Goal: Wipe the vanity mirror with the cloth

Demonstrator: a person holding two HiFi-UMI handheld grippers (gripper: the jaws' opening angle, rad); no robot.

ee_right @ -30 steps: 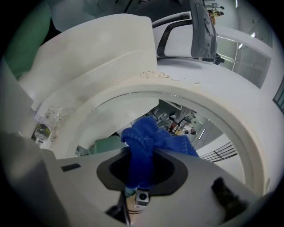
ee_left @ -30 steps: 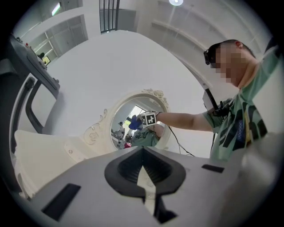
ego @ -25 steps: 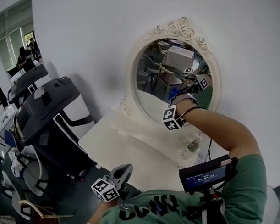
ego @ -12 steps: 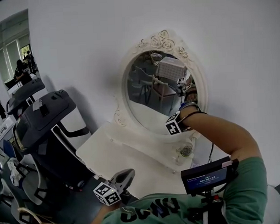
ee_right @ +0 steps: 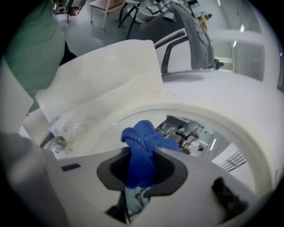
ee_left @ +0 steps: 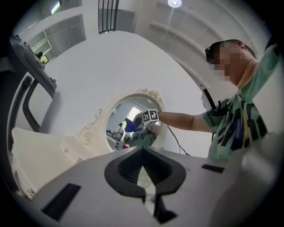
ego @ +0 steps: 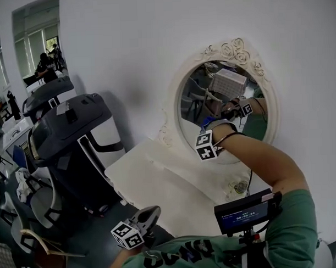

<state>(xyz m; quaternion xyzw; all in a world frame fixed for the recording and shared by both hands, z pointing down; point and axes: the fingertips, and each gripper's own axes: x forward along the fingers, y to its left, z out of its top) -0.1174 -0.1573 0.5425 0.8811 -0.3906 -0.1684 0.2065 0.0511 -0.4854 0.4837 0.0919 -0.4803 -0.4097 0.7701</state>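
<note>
Right gripper view | right claw (ee_right: 141,175) clamped on blue cloth (ee_right: 141,146) at mirror (ee_right: 199,133) | left claw (ee_left: 143,177) closed, empty | advice: press flat, overlap strokes

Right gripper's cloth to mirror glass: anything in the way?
Nothing visible. The right gripper has its jaws clamped on the blue cloth, which sits right at the vanity mirror glass, with no object between them.

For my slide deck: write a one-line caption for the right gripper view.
Right tongs clamp a bunched blue cloth, held up to the glass of a white-framed vanity mirror.
</note>
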